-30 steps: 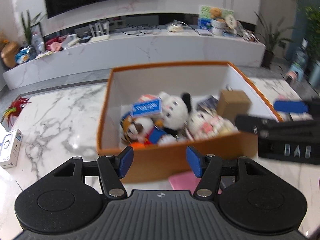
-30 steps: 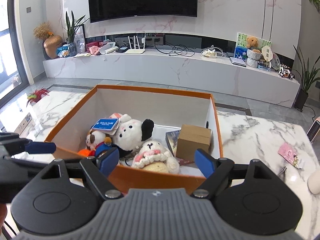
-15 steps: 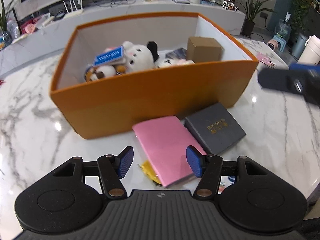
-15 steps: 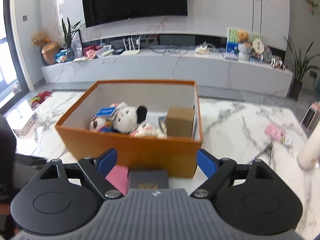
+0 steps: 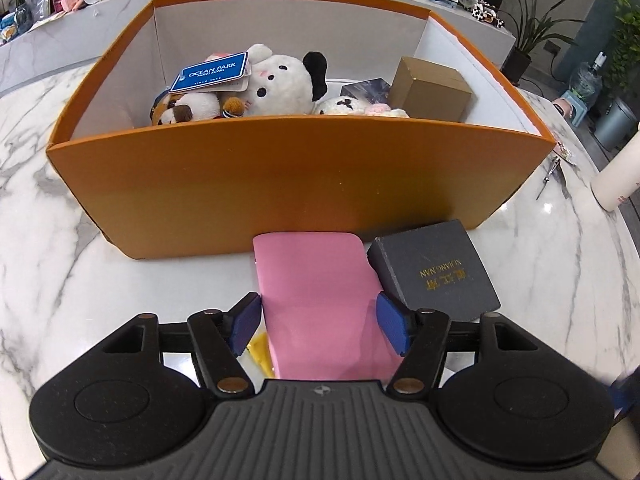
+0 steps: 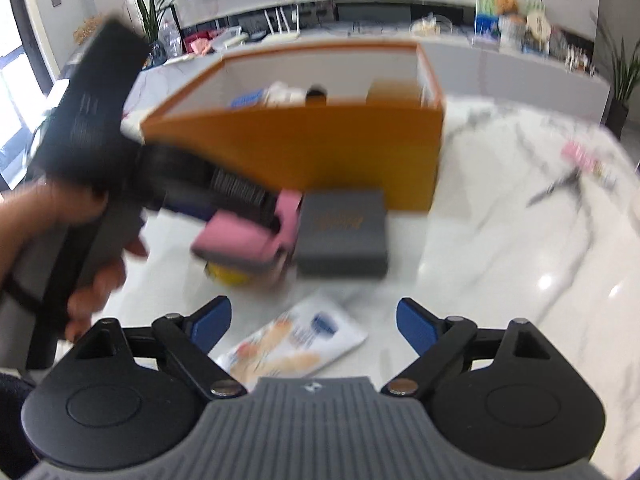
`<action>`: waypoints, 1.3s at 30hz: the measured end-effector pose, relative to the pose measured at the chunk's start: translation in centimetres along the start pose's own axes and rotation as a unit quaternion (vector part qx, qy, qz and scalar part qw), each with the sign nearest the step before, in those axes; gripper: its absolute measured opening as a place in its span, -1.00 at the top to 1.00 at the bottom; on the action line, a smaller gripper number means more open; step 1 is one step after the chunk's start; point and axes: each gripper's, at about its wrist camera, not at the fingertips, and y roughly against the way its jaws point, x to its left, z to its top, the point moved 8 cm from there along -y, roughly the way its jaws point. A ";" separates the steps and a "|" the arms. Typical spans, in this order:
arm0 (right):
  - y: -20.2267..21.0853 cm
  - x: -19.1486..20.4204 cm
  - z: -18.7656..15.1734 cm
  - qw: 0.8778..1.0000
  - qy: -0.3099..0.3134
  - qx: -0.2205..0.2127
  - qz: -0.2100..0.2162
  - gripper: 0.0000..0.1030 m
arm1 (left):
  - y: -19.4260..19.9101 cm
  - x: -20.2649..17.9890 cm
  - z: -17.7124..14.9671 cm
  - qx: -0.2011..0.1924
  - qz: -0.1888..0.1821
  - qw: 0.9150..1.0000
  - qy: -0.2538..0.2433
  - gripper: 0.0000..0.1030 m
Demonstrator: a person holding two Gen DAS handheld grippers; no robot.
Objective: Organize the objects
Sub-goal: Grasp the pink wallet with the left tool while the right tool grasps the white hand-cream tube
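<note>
An orange box (image 5: 280,184) on the marble table holds plush toys (image 5: 280,80) and a small brown carton (image 5: 430,90). In front of it lie a pink notebook (image 5: 320,296) and a dark grey box (image 5: 436,272). My left gripper (image 5: 320,326) is open, its fingers on either side of the pink notebook, just above it. A yellow item (image 5: 258,350) peeks from under the notebook. In the blurred right wrist view, my right gripper (image 6: 314,324) is open and empty above a white leaflet (image 6: 296,340), with the orange box (image 6: 320,148), pink notebook (image 6: 244,236) and grey box (image 6: 344,232) ahead.
A white cylinder (image 5: 622,176) stands at the table's right edge, with small metal items (image 5: 554,168) beside the box. The person's left hand and gripper body (image 6: 92,184) fill the left of the right wrist view. A low TV cabinet runs behind.
Both grippers pulled back from the box and dropped lower. The left one now straddles the pink notebook. The right one swung down over the leaflet, and its view is blurred.
</note>
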 end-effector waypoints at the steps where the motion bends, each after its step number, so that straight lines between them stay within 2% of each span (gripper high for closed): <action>1: -0.5 0.2 -0.5 1.000 -0.009 0.005 0.004 -0.75 | -0.1 0.0 0.0 0.000 0.001 1.000 0.001 -0.47; 6: -2.1 1.0 -2.0 0.998 -0.067 0.012 0.008 -0.80 | -0.4 -0.1 0.0 -0.001 0.003 1.000 0.002 -0.55; 8: -2.5 1.3 -2.5 0.997 -0.078 0.009 -0.003 -0.82 | -0.5 -0.1 0.1 0.000 0.002 1.000 0.002 -0.56; 16: -4.0 2.4 -3.8 0.999 -0.004 0.028 -0.037 -0.86 | -0.8 -0.1 0.3 0.006 -0.003 1.000 0.014 -0.56; 20: -3.8 1.6 -4.1 0.998 0.013 0.033 -0.059 -0.87 | -1.0 -0.7 0.2 0.015 -0.013 1.000 -0.001 -0.56; 26: -3.5 0.1 -4.3 0.996 0.019 0.035 -0.078 -0.87 | -1.0 -0.7 0.2 0.013 -0.007 1.000 -0.006 -0.41; 27: -3.5 -0.1 -4.3 0.996 0.018 0.035 -0.080 -0.87 | -1.0 -0.6 0.3 0.012 -0.011 1.000 -0.002 -0.31; 29: -3.5 -0.5 -4.3 0.996 0.017 0.036 -0.082 -0.87 | -0.9 -0.3 0.4 0.014 -0.020 1.000 0.009 -0.24; 36: -3.8 -1.1 -3.9 0.996 0.026 0.036 -0.082 -0.83 | -0.9 -0.2 0.5 0.018 -0.049 0.998 0.031 -0.06; 39: -4.0 -0.9 -3.9 0.995 0.038 0.035 -0.086 -0.83 | -0.8 -0.8 0.6 0.017 -0.068 0.997 0.035 -0.04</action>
